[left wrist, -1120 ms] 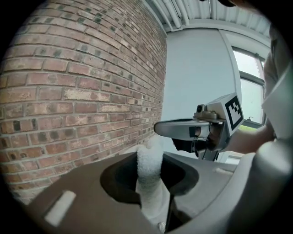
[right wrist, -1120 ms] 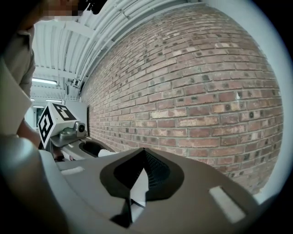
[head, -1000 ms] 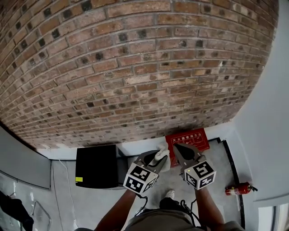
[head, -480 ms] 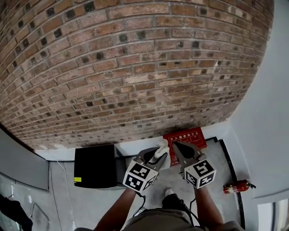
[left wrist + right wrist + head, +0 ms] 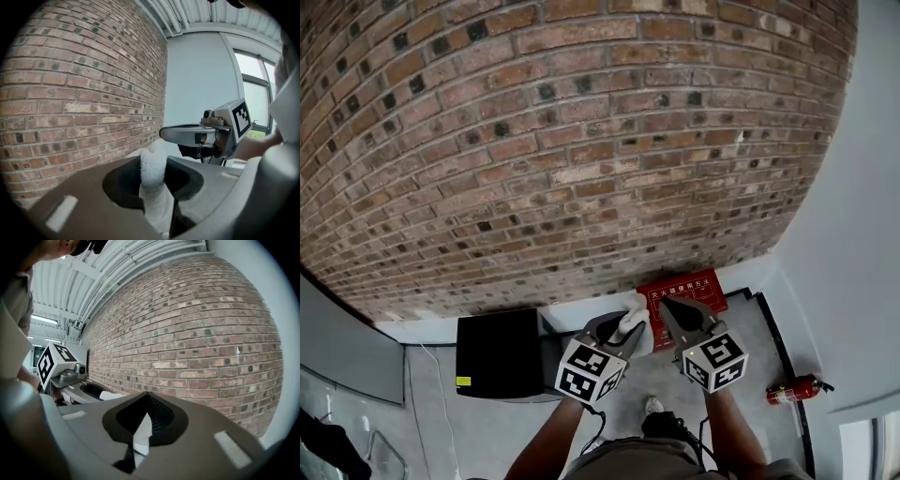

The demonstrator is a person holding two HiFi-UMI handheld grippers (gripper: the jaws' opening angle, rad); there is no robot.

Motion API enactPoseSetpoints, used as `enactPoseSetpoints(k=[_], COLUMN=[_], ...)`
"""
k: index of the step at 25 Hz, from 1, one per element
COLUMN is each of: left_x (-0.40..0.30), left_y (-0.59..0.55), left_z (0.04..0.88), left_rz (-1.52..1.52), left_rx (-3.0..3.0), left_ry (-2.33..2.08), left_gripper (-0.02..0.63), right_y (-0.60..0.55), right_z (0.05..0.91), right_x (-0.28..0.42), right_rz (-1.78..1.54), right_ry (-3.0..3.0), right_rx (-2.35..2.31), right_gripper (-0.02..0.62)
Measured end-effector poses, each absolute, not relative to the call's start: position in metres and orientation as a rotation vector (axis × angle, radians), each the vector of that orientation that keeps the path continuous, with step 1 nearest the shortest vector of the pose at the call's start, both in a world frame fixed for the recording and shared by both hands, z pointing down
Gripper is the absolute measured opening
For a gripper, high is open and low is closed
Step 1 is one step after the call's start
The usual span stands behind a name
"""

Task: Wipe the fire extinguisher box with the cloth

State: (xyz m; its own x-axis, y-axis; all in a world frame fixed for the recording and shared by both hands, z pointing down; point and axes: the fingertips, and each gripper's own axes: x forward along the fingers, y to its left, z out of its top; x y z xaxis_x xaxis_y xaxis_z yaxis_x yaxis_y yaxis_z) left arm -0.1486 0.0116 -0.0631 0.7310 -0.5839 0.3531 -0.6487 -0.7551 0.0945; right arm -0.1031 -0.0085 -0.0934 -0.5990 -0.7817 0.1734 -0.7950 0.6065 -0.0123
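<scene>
I see brick wall (image 5: 581, 141) filling upper frame, pale wall (image 5: 853, 234) at right, grey floor (image 5: 750, 337) below, black cabinet (image 5: 499, 354) lower left; window (image 5: 255, 89) at right in left gripper view.

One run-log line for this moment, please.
left gripper: shut on cloth | right gripper: shut, empty | fire extinguisher box: on floor against brick wall | cloth-box contact: none seen

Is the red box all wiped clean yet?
Not yet. Done: the left gripper has the white cloth pinched. In hand: both grippers are up in the air, the right gripper shut and empty. Left: the cloth isn't touching the red box on the floor, so all the wiping.
</scene>
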Motion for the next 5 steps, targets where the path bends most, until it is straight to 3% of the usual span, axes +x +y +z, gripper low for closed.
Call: enactPoseSetpoints(k=[5], left_x=[-0.1408], left_y=[0.0139], left_z=[-0.0665], left_rz=[0.445], left_rx=[2.724], left_ry=[-0.986], left_gripper=[0.109], right_y=[-0.0053], right_z=[-0.0927], right_x=[-0.0953], right_rz=[0.142], right_ry=[-2.679], right_rx=[1.325], right_gripper=[0.023])
